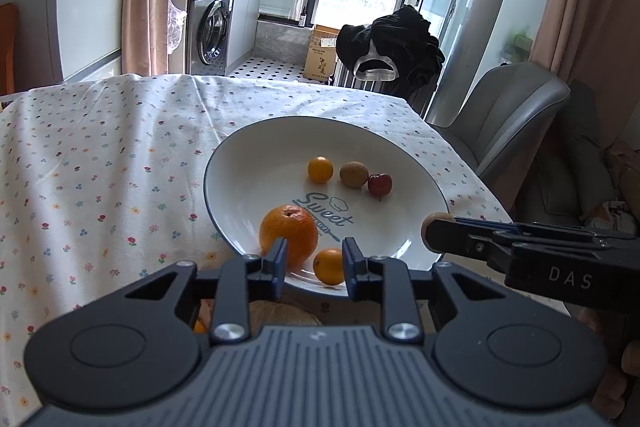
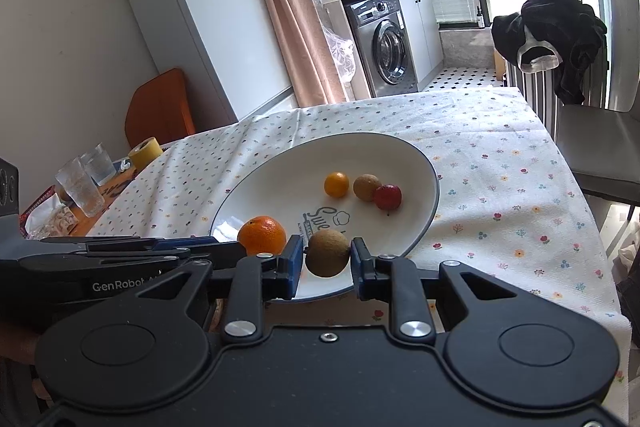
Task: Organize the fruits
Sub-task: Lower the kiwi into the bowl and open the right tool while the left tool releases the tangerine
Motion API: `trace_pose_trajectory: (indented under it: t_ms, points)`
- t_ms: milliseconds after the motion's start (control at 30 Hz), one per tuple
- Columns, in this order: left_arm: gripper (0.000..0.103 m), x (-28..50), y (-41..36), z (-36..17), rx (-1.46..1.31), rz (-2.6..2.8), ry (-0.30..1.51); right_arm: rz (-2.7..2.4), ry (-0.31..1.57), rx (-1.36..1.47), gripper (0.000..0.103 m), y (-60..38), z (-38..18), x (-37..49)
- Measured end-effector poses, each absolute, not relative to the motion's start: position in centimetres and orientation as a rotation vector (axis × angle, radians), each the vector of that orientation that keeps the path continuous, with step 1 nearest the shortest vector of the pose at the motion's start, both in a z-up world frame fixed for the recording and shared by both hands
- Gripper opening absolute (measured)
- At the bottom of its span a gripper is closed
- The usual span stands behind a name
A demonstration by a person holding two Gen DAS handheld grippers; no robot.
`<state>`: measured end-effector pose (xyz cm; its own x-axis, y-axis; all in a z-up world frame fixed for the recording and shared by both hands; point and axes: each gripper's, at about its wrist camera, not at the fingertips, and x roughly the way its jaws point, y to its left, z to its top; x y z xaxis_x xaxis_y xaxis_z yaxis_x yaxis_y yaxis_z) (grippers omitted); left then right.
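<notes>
The right claw is squeezed shut on a brown kiwi, with one blue pad on each side of it, and it holds the kiwi up over the near edge of the white plate. The left claw is open about halfway and holds nothing; a small orange fruit sits in the plate right past its tips, between the two fingers, and the big orange is just behind its left finger. Farther ahead of both claws, in the middle of the plate, are another small orange fruit, a second kiwi and a little red fruit, all close together. The kiwi is round and smooth, so if the right claw lets go too high, I think it could roll, bump the big orange, or hop over the rim onto the flowery tablecloth. A hard squeeze could squash it. The two claws are very near each other, so they might knock together. If the left claw pushes down on the rim, the plate could tip.
</notes>
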<state>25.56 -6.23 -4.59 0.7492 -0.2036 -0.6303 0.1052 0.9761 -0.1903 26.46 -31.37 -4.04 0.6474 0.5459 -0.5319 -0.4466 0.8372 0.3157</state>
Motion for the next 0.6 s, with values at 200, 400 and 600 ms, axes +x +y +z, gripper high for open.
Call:
trace_pose_trajectory:
  t_ms: [200,400,600]
  points:
    - [0.026,24.5,-4.4,-4.2,-0.170,-0.122,0.705,0.568,0.653,0.155,0.024,-30.5,-3.8,26.4]
    - [0.035,23.2,-2.3,-4.2,-0.214,-0.076,0.720,0.560,0.631,0.151,0.031,-29.8,-3.1,26.0]
    - [0.056,21.8,-0.9,-3.8,-0.231,-0.030,0.712,0.579,0.627,0.140,0.039,-29.0,-2.7,25.0]
